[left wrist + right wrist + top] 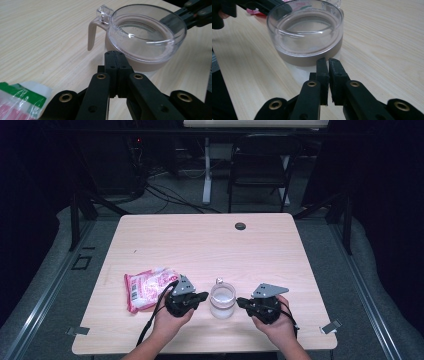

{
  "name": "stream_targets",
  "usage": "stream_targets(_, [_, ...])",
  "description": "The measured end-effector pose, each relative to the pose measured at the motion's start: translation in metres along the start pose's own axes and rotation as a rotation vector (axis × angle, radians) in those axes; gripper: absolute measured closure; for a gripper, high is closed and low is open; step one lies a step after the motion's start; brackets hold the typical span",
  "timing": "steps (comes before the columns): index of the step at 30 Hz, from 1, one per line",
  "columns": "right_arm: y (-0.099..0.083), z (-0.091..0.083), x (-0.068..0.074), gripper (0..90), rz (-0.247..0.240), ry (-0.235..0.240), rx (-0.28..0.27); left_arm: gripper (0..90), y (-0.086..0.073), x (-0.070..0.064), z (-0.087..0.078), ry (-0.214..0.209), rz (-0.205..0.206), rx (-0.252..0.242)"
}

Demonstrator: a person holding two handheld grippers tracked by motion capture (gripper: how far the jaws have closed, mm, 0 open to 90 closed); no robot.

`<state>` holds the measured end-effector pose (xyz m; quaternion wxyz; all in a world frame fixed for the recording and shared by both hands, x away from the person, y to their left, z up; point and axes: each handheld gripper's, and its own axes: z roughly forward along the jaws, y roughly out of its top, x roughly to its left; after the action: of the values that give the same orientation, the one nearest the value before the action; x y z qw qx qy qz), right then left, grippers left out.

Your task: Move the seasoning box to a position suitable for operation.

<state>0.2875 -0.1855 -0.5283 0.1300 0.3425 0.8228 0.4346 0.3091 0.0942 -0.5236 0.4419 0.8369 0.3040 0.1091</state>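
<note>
- High view: a person's two hands come in from the bottom edge, one black gripper in each. Left gripper (200, 297) sits just left of a small clear-lidded jug (222, 300); right gripper (241, 302) just right of it. The jug stands upright on the light wood table (210, 240), near the front edge, between the two tools.
- High view: pink and white snack bag (147, 289) lies flat on the table, just left of the left hand (172, 315). Right hand (275, 322) wraps the other tool. Grey three-cornered plates sit on top of both grippers. A small dark round cap (240, 226) sits near the table's far edge; a black folding chair (261, 165) stands on the floor beyond.
- Left gripper view: jaws pressed flat together, no gap, nothing between them. Tips point at the jug (145, 40) and stop just short of its beige base; can't tell if they touch. Clear lid on top, beige handle and clear lid tab to the jug's left. Corner of the bag (17, 102) at bottom left, green strip visible. Other gripper's black arms at top right, behind the jug.
- Right gripper view: jaws almost together, thin slit left between the tips, holding nothing. Tips just near the jug's (307, 32) beige base, apart from it. Left tool's black arms at top left, bit of pink bag behind.
</note>
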Motion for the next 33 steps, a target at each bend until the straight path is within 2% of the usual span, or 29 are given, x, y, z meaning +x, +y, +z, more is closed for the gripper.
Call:
stream_targets(4, [0.003,0.001,0.007,88.1,-0.014,0.033,-0.008,89.7,0.001,0.005,-0.004,0.014,-0.021,-0.009])
stream_targets(10, [0.009,0.013,0.022,86.5,-0.079,0.074,0.012,86.9,-0.002,0.011,-0.012,0.04,-0.032,-0.015])
stream_targets(13, [0.012,0.021,0.024,86.1,-0.083,0.076,0.019,85.1,-0.005,0.013,-0.015,0.055,-0.038,-0.013])
stream_targets(15, [0.014,0.025,0.025,84.8,-0.081,0.078,0.013,83.6,-0.008,0.014,-0.018,0.063,-0.056,-0.015])
stream_targets(18, [0.017,0.033,0.025,80.5,-0.081,0.098,0.004,79.0,-0.01,0.016,-0.022,0.069,-0.058,-0.028])
stream_targets(20, [0.02,0.034,0.023,78.9,-0.102,0.104,0.007,74.1,-0.011,0.017,-0.024,0.064,-0.068,-0.036])
stream_targets(23, [0.021,0.026,0.015,79.3,-0.069,0.103,-0.021,70.1,-0.012,0.015,-0.025,0.057,-0.073,-0.041])
stream_targets(25, [0.019,0.02,0.006,80.5,-0.049,0.057,-0.035,70.2,-0.012,0.012,-0.025,0.048,-0.071,-0.043])
stream_targets(27, [0.018,0.019,-0.003,80.5,-0.002,0.008,-0.054,71.3,-0.012,0.009,-0.024,0.037,-0.061,-0.037])
stream_targets(31, [0.021,0.029,-0.02,80.6,0.065,-0.037,-0.088,71.0,-0.012,0.002,-0.021,0.048,-0.036,-0.022])
stream_targets(33, [0.022,0.036,-0.025,81.3,0.093,-0.027,-0.092,71.8,-0.014,0.0,-0.02,0.062,-0.036,-0.021])
